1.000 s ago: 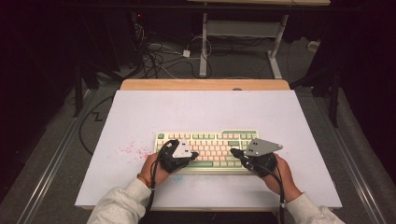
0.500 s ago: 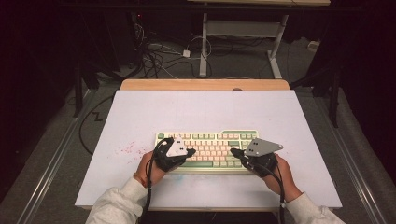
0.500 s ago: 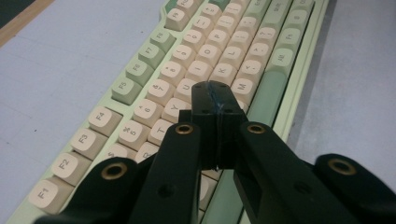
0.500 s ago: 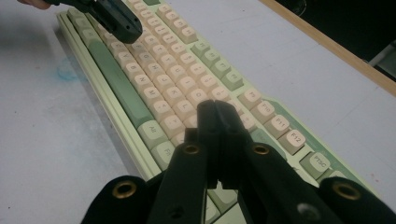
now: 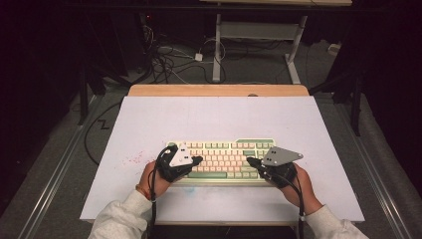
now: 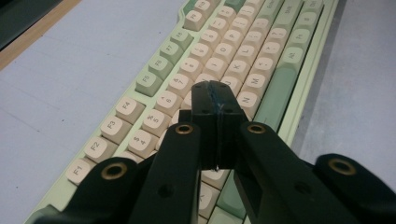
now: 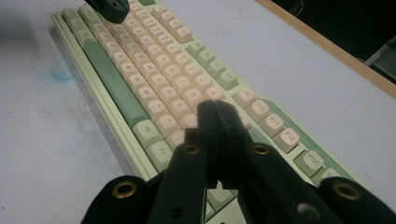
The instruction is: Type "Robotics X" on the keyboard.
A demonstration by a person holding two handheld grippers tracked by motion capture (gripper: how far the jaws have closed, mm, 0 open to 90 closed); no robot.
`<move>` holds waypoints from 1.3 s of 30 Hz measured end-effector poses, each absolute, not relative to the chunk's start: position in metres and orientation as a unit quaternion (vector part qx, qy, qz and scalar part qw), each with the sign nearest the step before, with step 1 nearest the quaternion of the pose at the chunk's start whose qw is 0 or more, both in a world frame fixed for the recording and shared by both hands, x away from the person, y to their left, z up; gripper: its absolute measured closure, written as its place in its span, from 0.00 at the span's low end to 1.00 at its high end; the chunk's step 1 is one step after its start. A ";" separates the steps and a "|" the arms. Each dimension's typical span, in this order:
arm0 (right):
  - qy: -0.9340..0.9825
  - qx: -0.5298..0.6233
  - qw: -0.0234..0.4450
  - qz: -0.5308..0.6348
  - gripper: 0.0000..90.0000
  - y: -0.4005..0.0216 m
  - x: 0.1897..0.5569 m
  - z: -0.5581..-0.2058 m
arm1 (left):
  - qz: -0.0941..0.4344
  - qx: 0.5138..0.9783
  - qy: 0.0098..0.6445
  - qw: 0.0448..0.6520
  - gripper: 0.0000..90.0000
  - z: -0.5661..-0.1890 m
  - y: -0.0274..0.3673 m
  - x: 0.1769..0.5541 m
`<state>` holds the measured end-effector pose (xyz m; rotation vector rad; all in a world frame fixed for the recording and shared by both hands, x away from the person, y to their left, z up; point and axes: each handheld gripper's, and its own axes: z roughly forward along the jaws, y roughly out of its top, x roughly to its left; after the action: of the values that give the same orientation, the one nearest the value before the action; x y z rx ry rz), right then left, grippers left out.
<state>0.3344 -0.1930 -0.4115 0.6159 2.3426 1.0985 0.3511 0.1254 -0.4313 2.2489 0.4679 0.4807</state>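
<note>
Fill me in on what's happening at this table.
A person sits at a white table with a two-jaw gripper in each hand, working over a green and cream keyboard. The left gripper is above the keyboard's left half, the right gripper above its right half. Both have their jaws shut with nothing between them, tips close over the keys as if for pressing them.

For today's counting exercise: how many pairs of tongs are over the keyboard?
2. The left black tongs sit shut over the left half of the cream-and-green keyboard; the right black tongs sit shut over its right half.
</note>
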 end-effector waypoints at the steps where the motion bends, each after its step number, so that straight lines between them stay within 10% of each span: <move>1: 0.855 0.227 0.238 0.402 1.00 -0.193 0.335 -0.412 | 0.191 0.884 0.185 0.385 0.97 -0.431 0.126 0.351; 39: 0.861 0.221 0.228 0.397 1.00 -0.173 0.350 -0.415 | 0.213 0.868 0.226 0.388 0.97 -0.435 0.181 0.326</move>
<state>0.3501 -0.1735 -0.4150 0.6081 2.3702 1.0944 0.3259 0.1809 -0.4347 2.2083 0.5754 0.5428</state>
